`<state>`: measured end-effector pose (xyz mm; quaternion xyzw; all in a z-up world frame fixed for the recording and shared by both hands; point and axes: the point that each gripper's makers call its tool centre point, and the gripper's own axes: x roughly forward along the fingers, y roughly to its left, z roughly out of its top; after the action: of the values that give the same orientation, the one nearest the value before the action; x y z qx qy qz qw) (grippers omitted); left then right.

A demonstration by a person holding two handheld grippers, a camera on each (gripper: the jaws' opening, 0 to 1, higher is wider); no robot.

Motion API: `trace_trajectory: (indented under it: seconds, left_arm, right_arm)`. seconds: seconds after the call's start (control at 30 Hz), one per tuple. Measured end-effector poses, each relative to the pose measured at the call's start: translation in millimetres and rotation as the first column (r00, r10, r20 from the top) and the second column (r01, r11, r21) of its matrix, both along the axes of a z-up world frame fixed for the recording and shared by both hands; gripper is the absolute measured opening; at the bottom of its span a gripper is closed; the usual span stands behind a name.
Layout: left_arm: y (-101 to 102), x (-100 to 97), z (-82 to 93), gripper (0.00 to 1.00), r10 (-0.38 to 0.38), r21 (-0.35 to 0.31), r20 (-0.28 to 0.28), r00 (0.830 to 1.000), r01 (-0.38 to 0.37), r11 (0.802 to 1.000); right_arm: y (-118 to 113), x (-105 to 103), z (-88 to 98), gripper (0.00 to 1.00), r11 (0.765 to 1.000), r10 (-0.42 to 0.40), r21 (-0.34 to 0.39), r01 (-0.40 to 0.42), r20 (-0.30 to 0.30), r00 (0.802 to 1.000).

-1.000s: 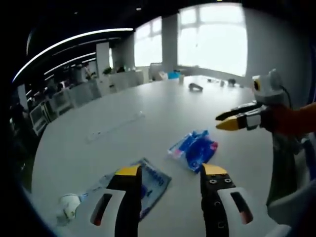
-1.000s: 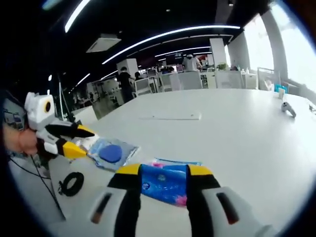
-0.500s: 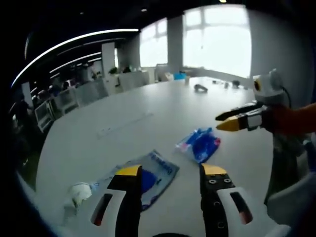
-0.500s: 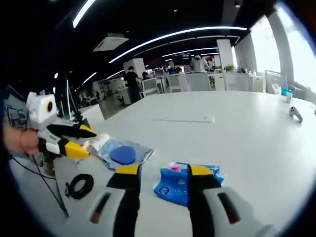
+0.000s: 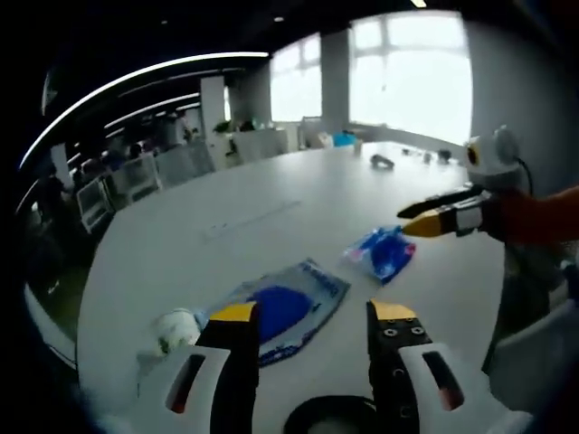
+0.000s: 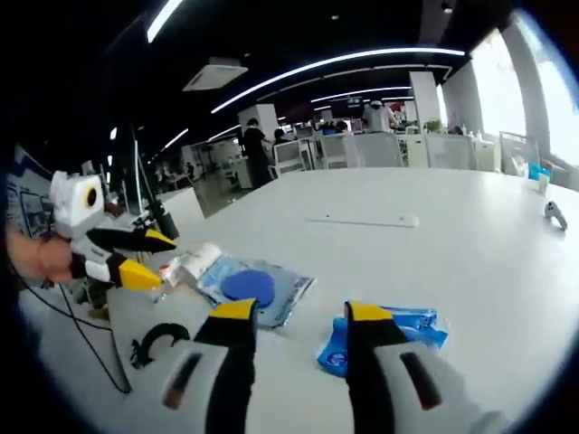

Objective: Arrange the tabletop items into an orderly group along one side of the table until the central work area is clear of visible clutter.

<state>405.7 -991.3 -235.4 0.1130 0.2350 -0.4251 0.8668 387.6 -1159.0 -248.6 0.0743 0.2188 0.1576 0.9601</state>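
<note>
Blue snack packet (image 6: 384,331) on worktop (image 6: 452,244), just ahead-right of the right hand-held gripper (image 6: 294,312), jaws apart, empty; left hand-held gripper (image 5: 308,312) likewise released, nearer the clear pouch (image 5: 285,303)

Table (image 5: 181,244): smooth, matt pale-grey top, faint sheen from window light. Ahead of the left gripper (image 5: 306,313): clear plastic pouch (image 5: 288,306), glossy, crinkled, blue pad inside. Just left of it: white crumpled wrapper (image 5: 175,329), film-like. Ahead of the right gripper (image 6: 293,314): blue plastic packet (image 6: 384,333), shiny, wrinkled. Gripper jaws: matt black plastic, yellow tips, white glossy shells. Black cable coil (image 6: 156,345): matt, rubbery.
</note>
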Motion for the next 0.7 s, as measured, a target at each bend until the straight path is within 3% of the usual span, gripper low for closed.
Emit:
trace_trajectory:
  seconds: [0.7]
  left_arm:
    - [66, -6.4, -4.0, 0.43, 0.061, 0.020, -0.014, 0.998, -0.060, 0.998]
  right_arm:
    - [58, -3, -5.5, 0.50, 0.993, 0.117, -0.002, -0.118, -0.034, 0.993]
